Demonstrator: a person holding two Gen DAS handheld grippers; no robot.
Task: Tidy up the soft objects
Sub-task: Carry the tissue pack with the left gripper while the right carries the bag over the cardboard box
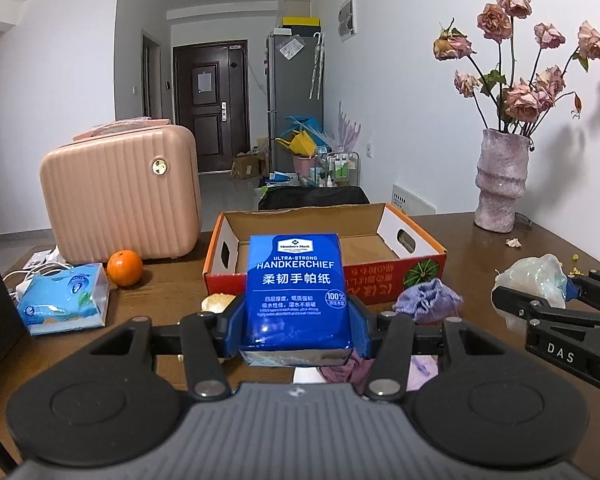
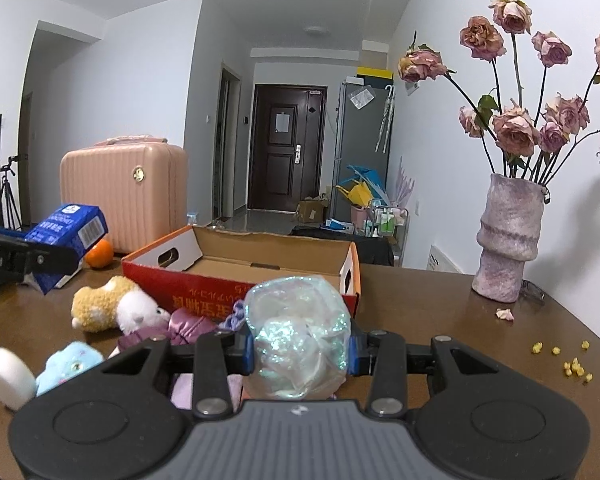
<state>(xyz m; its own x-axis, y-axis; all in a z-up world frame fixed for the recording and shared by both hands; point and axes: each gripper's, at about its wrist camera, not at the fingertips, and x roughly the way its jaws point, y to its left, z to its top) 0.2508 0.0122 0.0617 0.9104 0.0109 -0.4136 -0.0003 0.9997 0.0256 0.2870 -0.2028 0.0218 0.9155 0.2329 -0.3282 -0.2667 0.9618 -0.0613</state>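
My left gripper (image 1: 296, 320) is shut on a blue handkerchief tissue pack (image 1: 296, 292), held upright above the brown table in front of an open cardboard box (image 1: 416, 272). From the right wrist view the same tissue pack (image 2: 70, 232) shows at the left, lifted off the table. My right gripper (image 2: 300, 354) is shut on a crumpled iridescent plastic bag (image 2: 298, 332); this bag (image 1: 536, 276) also appears at the right in the left wrist view. The cardboard box (image 2: 204, 288) looks empty inside. Plush toys (image 2: 112, 304), a purple cloth pouch (image 1: 430, 300) and a light blue plush (image 2: 70, 364) lie on the table.
A pink suitcase (image 1: 120, 196) and an orange (image 1: 125, 267) stand at the back left, with a light blue tissue packet (image 1: 66, 300) nearer. A vase of dried roses (image 2: 508, 240) stands at the right by the wall. Yellow crumbs (image 2: 572, 364) and a white sponge (image 2: 8, 376) lie on the table.
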